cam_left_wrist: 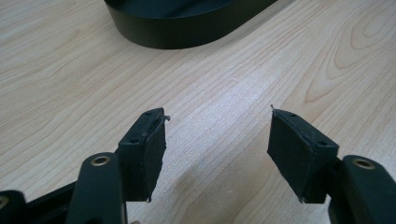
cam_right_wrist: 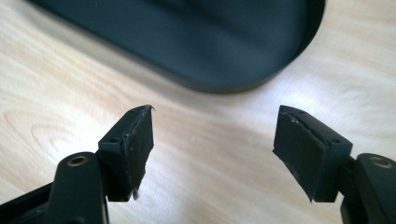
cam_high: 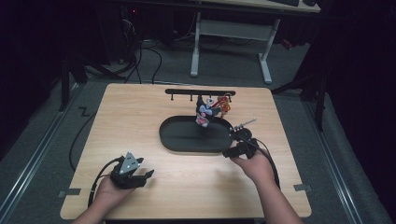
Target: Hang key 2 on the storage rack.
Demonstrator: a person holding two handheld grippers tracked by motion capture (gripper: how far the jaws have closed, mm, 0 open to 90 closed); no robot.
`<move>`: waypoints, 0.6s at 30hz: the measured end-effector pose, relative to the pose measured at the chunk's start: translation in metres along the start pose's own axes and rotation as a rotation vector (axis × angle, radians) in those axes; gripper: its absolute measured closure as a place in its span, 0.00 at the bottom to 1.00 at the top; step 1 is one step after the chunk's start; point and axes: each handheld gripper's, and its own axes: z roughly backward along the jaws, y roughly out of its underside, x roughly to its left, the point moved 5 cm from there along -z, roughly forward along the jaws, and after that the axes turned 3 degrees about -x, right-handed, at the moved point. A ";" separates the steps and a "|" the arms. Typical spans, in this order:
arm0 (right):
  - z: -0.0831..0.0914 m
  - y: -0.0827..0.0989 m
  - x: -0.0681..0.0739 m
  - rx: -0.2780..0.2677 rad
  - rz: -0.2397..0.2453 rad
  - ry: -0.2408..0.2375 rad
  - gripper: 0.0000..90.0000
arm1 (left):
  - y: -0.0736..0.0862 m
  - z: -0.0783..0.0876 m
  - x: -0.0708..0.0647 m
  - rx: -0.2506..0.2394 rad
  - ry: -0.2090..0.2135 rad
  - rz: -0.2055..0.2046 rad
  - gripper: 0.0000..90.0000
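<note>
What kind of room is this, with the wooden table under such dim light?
Probably a lab or workshop set up for recording hand work. A person at a light wooden table holds a cabled tool in each hand: left tool, right tool. Cables trail over the grey floor, and a desk frame stands behind.

Matt black tray (cam_high: 187,140) on a smooth light-wood table (cam_high: 140,116).

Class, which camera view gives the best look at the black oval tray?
The high view: it shows the whole black oval tray and the charms hanging at its far edge. The left gripper view catches a curved stretch of its wall; the right gripper view, one blurred end.
</note>
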 end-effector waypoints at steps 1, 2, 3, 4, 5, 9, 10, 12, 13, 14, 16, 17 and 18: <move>-0.002 0.007 0.001 -0.018 -0.005 -0.009 0.32 | 0.000 0.000 0.000 0.000 0.001 0.002 0.41; -0.004 0.014 0.001 -0.033 -0.003 -0.010 0.32 | 0.000 0.000 -0.001 0.001 0.002 0.002 0.41; -0.006 0.021 0.002 -0.048 0.004 -0.006 0.32 | 0.000 -0.001 -0.001 0.001 0.002 0.000 0.41; -0.009 0.028 0.002 -0.058 0.011 -0.002 0.32 | 0.000 -0.001 -0.003 0.000 0.005 -0.006 0.41; -0.012 0.037 0.003 -0.075 0.010 -0.006 0.32 | 0.000 -0.001 -0.004 0.000 0.007 -0.013 0.41; -0.017 0.060 0.003 -0.155 -0.017 -0.030 0.32 | 0.000 -0.002 -0.008 0.000 0.016 -0.026 0.41; -0.016 0.066 0.003 -0.177 -0.026 -0.032 0.32 | 0.000 -0.002 -0.009 0.003 0.019 -0.028 0.41; -0.010 0.076 0.005 -0.251 -0.029 -0.027 0.31 | 0.000 -0.002 -0.011 0.003 0.025 -0.024 0.41; -0.005 0.085 0.008 -0.322 -0.050 -0.012 0.31 | 0.000 -0.002 -0.012 0.003 0.027 -0.021 0.41; -0.002 0.093 0.009 -0.380 -0.063 0.001 0.32 | 0.000 -0.001 -0.013 0.007 0.033 -0.020 0.41; 0.002 0.111 0.011 -0.455 -0.063 0.024 0.33 | -0.002 0.000 -0.015 -0.003 0.042 -0.019 0.41; 0.006 0.113 0.011 -0.446 -0.047 0.002 0.29 | -0.003 0.000 -0.017 -0.007 0.047 -0.023 0.41; 0.010 0.115 0.009 -0.473 -0.038 0.035 0.32 | -0.004 0.000 -0.018 -0.008 0.050 -0.027 0.41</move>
